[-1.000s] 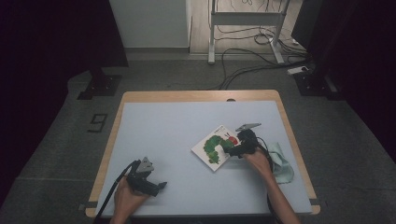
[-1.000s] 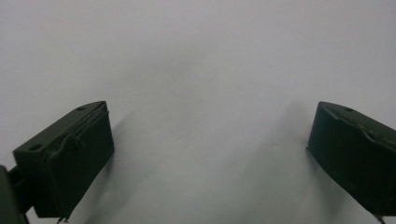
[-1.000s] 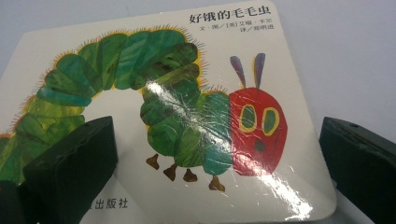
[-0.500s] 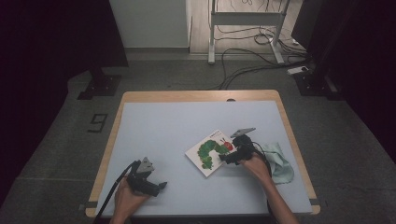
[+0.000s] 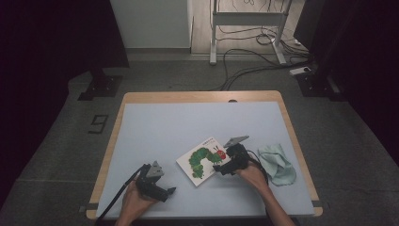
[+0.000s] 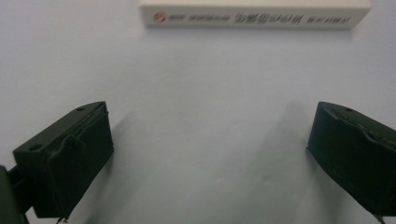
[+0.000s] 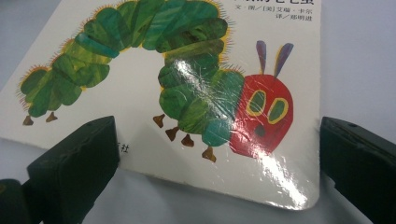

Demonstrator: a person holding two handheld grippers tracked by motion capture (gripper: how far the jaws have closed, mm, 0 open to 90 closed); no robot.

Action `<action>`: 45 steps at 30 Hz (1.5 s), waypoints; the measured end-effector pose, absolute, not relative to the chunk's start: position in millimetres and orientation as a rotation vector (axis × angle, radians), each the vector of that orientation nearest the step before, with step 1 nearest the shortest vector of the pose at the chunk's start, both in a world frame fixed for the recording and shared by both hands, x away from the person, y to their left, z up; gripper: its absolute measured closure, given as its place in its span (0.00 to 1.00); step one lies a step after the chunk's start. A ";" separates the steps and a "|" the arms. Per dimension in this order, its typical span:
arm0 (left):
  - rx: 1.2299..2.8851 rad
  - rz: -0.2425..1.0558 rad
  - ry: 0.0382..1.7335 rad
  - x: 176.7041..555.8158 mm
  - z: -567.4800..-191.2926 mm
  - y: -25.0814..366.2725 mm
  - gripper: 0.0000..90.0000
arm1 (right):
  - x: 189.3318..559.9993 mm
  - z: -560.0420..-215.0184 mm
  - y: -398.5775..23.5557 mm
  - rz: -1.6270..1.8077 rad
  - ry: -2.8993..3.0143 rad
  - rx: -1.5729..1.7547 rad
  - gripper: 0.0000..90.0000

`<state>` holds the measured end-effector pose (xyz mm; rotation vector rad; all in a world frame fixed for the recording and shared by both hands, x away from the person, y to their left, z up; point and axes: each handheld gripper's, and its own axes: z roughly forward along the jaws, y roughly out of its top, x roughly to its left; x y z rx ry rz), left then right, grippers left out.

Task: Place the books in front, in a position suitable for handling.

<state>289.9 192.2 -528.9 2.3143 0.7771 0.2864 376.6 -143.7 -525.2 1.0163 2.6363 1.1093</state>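
- Your worktop (image 5: 155, 127) has a pale blue surface with a wooden edge.
- The picture book (image 5: 203, 160), with a green caterpillar on its white cover, lies flat near the front middle, turned at an angle.
- A pale green cloth (image 5: 277, 163) lies crumpled to the book's right, near your right hand.
- Your right gripper (image 5: 219, 168) sits at the book's right corner, fingers spread wide, gripping nothing.
- Your left gripper (image 5: 170, 190) rests by the front edge, fingers wide apart, facing the book's spine.
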 end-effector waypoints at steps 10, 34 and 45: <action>2.315 0.281 0.770 290.7 -529.1 185.8 0.00 | 359.1 -524.5 -123.5 1.105 2.681 0.934 0.03; 2.321 0.269 0.745 289.0 -528.7 191.4 0.00 | 345.7 -523.0 -115.6 1.111 2.689 0.881 0.05; 2.311 0.284 0.781 285.9 -528.6 207.3 0.00 | 337.0 -498.9 -138.8 1.069 2.592 0.891 0.05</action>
